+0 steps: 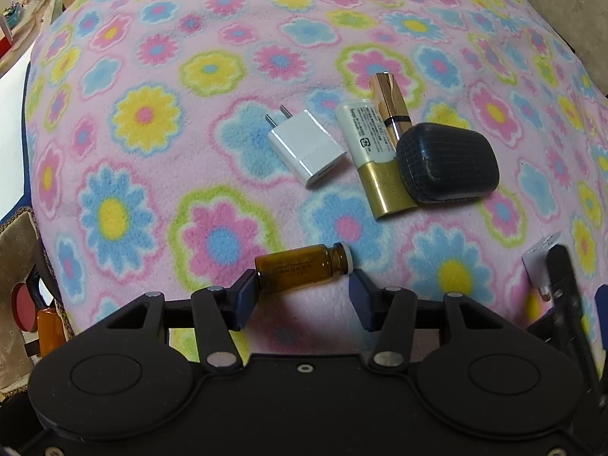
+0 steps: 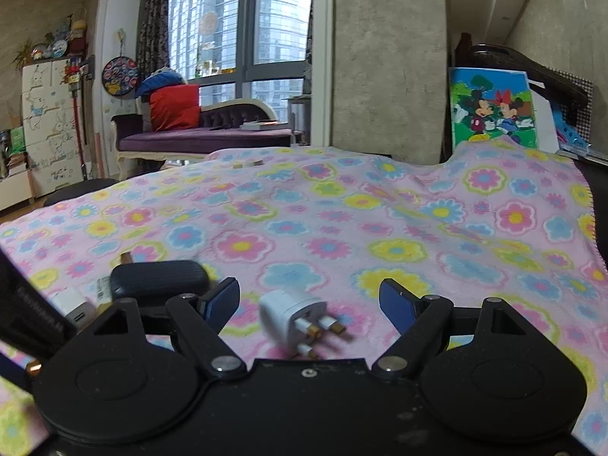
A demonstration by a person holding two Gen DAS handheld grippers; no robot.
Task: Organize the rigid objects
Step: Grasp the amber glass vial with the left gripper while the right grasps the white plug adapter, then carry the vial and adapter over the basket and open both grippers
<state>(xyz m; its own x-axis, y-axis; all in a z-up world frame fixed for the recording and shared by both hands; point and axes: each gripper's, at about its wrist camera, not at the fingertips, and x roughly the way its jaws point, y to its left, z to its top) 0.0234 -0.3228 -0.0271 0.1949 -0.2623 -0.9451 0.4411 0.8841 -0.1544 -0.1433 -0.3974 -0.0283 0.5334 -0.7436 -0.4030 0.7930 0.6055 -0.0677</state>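
While my left gripper (image 1: 304, 292) hangs low over the flowered blanket (image 1: 159, 114), its jaws stand open with an amber glass vial (image 1: 300, 268) lying between the tips. The vial's long axis runs across the gap from one jaw to the other, base just at the left fingertip (image 1: 247, 292), white-stoppered neck pointing toward the right jaw and stopping short of it. I cannot tell whether the base touches the pad.

Ahead of the jaws sits a cluster: a white USB charger (image 1: 306, 148), prongs pointing away and to the left; just right of it a white-and-gold tube (image 1: 376, 159) lying lengthwise away from me; a rose-gold lipstick (image 1: 389, 108) beyond it; and a dark oval case (image 1: 448, 163) resting against both. Nothing lies between the vial and that group.

My right gripper (image 2: 307, 304) is open too, jaws wide, with a white three-pin plug adapter (image 2: 296, 313) lying loose between them, pins pointing back toward the camera and slightly right; it is motion-blurred. Only this view shows the room: window, couch, cartoon poster. To the left of these jaws I see the dark case (image 2: 159, 277) and charger (image 2: 72, 304) again. The left view catches the adapter (image 1: 539, 266) at its far right edge, beside the other gripper.
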